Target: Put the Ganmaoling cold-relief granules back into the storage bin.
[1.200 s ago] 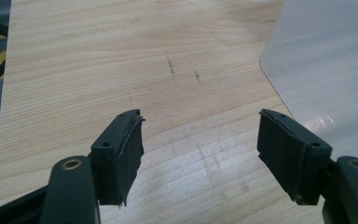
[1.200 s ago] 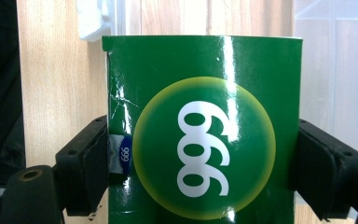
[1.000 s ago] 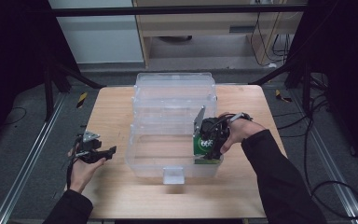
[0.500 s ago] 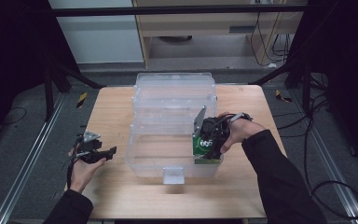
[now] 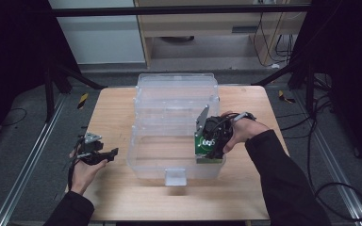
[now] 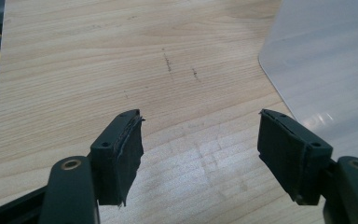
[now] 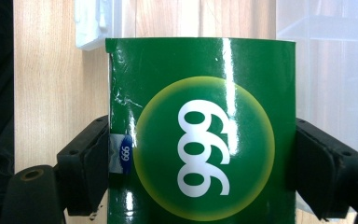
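1. We take the clear plastic storage bin (image 5: 169,141), standing in the middle of the light wooden counter (image 5: 118,108), as our landmark.
2. The right gripper (image 5: 210,149) hangs over the bin's near right corner, held in the person's right hand (image 5: 242,132).
3. Its jaws are clamped on a glossy green rectangular carton with a white "999" inside a yellow-green circle (image 7: 200,135); in the right gripper view the pads press against the carton's two side faces.
4. In the high view the carton (image 5: 206,151) sits at the bin's near right corner, just inside or at the wall; we cannot tell whether it touches the bin's floor.
5. The carton's long axis runs along the gripper's line of sight, so it points downward toward the bin, with its broad printed face turned to the gripper's camera.
6. The printed numerals run lengthwise along that axis.
7. The left gripper (image 5: 104,154) lies to the left of the bin, well apart from the carton, low over the counter in the person's left hand (image 5: 86,167).
8. Its jaws stand wide apart with only bare wood between them; the bin's rounded corner (image 6: 326,70) shows beside the right-hand jaw in the left gripper view.
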{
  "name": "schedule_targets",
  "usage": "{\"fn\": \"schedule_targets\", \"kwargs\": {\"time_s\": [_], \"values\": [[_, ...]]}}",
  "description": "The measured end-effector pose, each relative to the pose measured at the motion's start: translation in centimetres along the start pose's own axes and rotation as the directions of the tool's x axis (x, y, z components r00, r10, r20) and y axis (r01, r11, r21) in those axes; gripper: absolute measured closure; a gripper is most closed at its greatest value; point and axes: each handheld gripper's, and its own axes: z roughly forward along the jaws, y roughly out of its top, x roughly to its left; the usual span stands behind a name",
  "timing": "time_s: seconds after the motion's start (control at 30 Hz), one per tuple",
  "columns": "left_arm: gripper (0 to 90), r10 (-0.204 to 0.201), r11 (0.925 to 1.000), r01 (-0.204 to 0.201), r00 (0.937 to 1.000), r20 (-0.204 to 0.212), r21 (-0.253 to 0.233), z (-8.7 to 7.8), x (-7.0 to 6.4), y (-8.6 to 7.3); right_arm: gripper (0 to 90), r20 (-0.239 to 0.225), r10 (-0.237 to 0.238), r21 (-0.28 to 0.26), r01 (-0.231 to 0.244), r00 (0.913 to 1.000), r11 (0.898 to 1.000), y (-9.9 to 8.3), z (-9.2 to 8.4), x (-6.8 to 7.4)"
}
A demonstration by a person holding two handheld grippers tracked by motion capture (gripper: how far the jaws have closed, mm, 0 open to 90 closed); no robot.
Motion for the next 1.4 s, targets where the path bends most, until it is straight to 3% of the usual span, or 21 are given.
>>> {"fn": "schedule_targets", "kwargs": {"time_s": [0.1,0.27,0.43,0.6,0.7,0.9,1.07,1.2,1.4], "values": [[30.0,-0.003,1.0,0.003,1.0,0.003,0.0,0.0,0.0,0.0,17.2,0.015,-0.006,-0.008,0.006,0.9999,1.0,-0.1,0.3,-0.1],[29.9,-0.003,1.0,0.003,1.0,0.001,0.003,0.0,0.0,-0.1,17.1,-0.014,-0.007,0.032,0.007,0.9999,0.999,-0.2,1.4,-0.1],[30.0,-0.019,0.9998,0.019,0.9998,-0.002,0.001,0.0,-0.1,-0.1,17.0,-0.021,0.001,0.024,0.0,0.9998,1.0,-0.6,1.8,-0.1],[29.9,0.013,0.9999,-0.013,0.9999,0.003,0.002,0.0,0.0,0.0,16.8,-0.034,0.007,0.04,-0.006,0.9994,0.999,-0.7,2.5,0.1],[29.9,0.01,0.9999,-0.01,0.9999,0.002,0.002,0.0,0.1,0.0,16.6,-0.046,0.012,0.039,-0.01,0.9989,0.999,-0.8,2.9,-0.1],[29.9,-0.018,0.9998,0.018,0.9998,-0.001,0.0,-0.1,-0.1,-0.1,15.5,-0.049,0.04,0.029,-0.039,0.998,0.999,-1.0,3.2,-0.2],[29.8,0.0,1.0,0.0,1.0,0.004,0.002,0.0,0.0,0.0,15.0,-0.054,0.083,0.052,-0.08,0.9951,0.995,-1.1,3.9,-0.1],[29.8,-0.016,0.9999,0.016,0.9999,0.006,0.003,0.0,-0.1,-0.1,14.7,-0.048,0.071,0.04,-0.069,0.9963,0.997,-1.3,3.9,-0.1],[29.8,0.005,1.0,-0.005,1.0,0.007,0.002,0.1,0.0,0.0,13.9,-0.038,0.088,0.029,-0.087,0.9954,0.996,-1.5,3.8,0.0]]}}
